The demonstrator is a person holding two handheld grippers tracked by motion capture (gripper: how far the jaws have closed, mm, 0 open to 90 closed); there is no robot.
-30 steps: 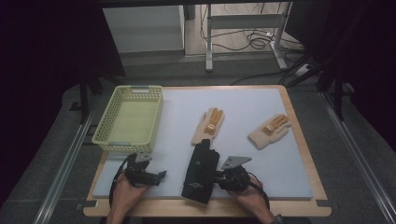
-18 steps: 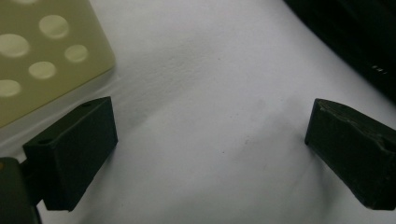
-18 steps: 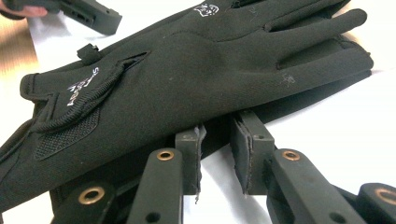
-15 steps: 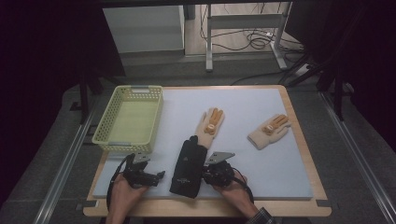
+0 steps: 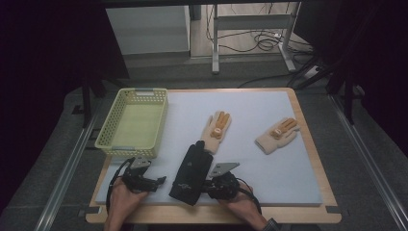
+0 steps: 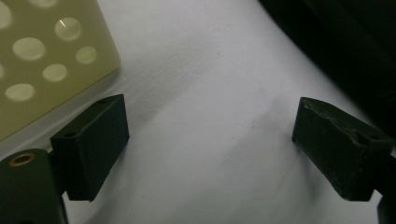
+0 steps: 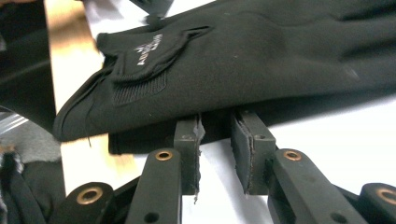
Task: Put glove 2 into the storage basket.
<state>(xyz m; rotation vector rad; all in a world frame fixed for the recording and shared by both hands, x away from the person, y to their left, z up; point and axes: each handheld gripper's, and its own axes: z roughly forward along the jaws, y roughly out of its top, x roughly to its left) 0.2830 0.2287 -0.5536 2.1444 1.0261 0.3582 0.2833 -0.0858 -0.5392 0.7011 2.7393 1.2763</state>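
Near the desk's front edge, the right gripper (image 5: pixel 208 184) pinches the black glove's (image 5: pixel 190 172) edge between narrow jaws. The left gripper (image 5: pixel 159 181), its jaws wide though just closing slightly, holds nothing beside the basket (image 5: pixel 107 129).

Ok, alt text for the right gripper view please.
The right gripper nips the edge of a black glove, its jaws nearly together. The glove lies across a white mat, with the wooden table edge at the left.

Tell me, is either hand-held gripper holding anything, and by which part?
The right hand-held gripper pinches the black glove by its long side edge. The left hand-held gripper holds nothing.
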